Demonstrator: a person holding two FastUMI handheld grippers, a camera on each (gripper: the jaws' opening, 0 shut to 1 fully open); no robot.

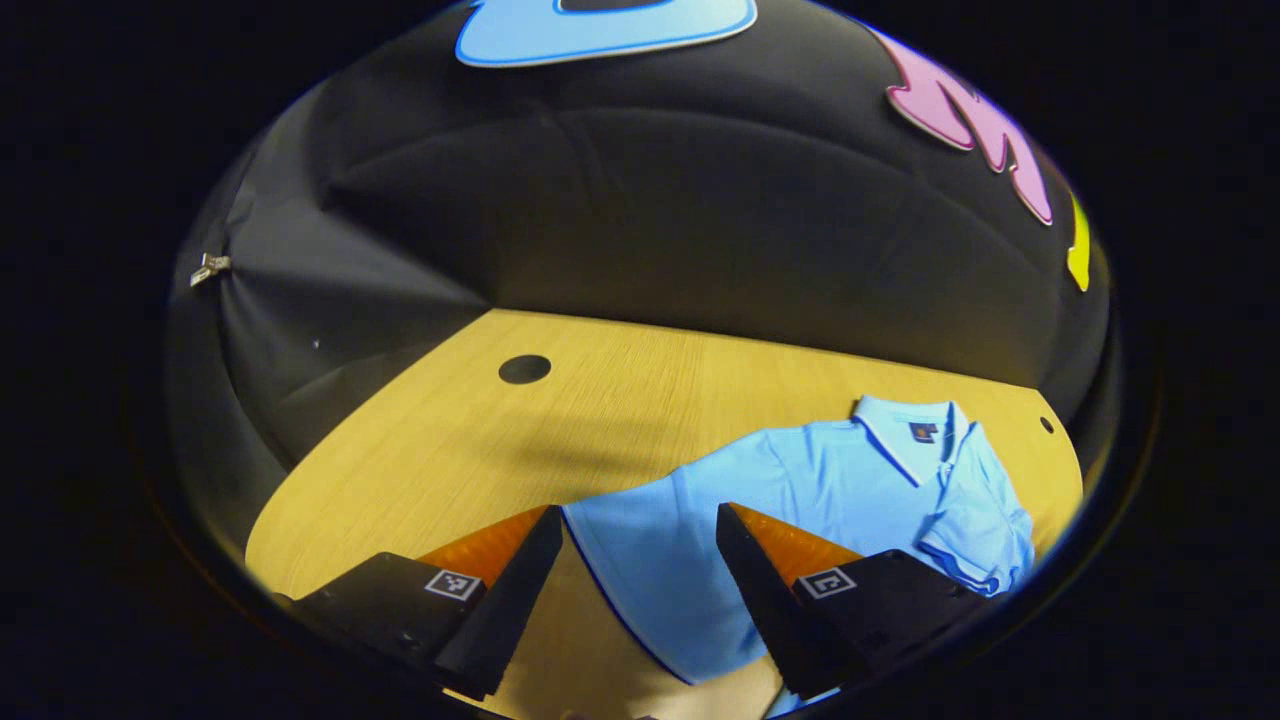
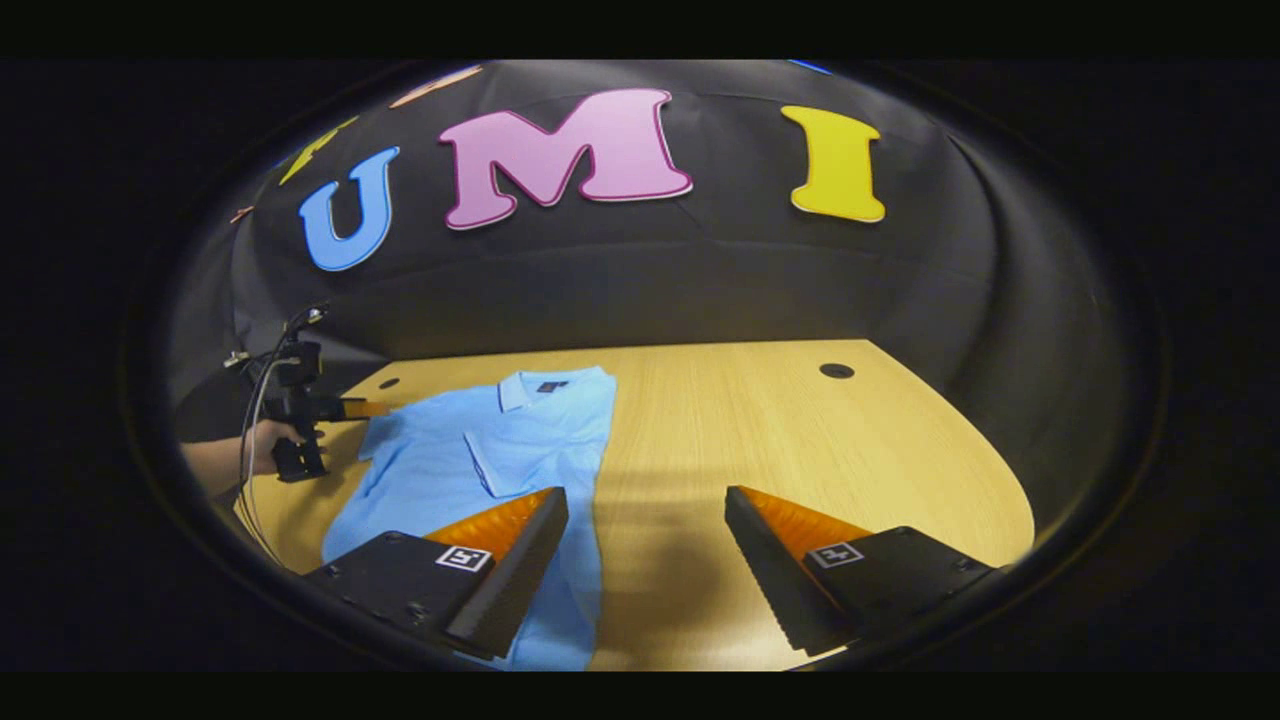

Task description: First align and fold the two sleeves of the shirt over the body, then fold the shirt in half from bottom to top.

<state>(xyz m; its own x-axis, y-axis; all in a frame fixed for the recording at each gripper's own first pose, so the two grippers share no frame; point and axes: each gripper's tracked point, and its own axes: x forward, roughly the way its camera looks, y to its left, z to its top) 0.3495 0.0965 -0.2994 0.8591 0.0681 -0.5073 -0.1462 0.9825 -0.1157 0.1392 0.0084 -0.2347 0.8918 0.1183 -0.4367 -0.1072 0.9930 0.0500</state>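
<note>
A light blue polo shirt (image 1: 800, 480) lies flat on the wooden table (image 1: 600, 400), collar (image 1: 905, 430) towards the wall. One sleeve (image 2: 505, 465) is folded over the body; it looks rumpled in the left gripper view. My left gripper (image 1: 638, 512) is open just above the table, and the shirt's near edge with dark trim lies between its fingers. It also appears as the left gripper (image 2: 300, 420), held by a hand (image 2: 255, 440) beside the shirt's far shoulder. My right gripper (image 2: 647, 495) is open above the shirt's (image 2: 440, 470) side edge, one finger over the cloth, the other over bare table.
Round cable holes sit in the table top: one hole (image 1: 524, 369), another hole (image 2: 836, 371) and a small hole (image 2: 388, 383) near the collar. Cables (image 2: 262, 380) hang from the left gripper. Black cloth walls close the table's far side.
</note>
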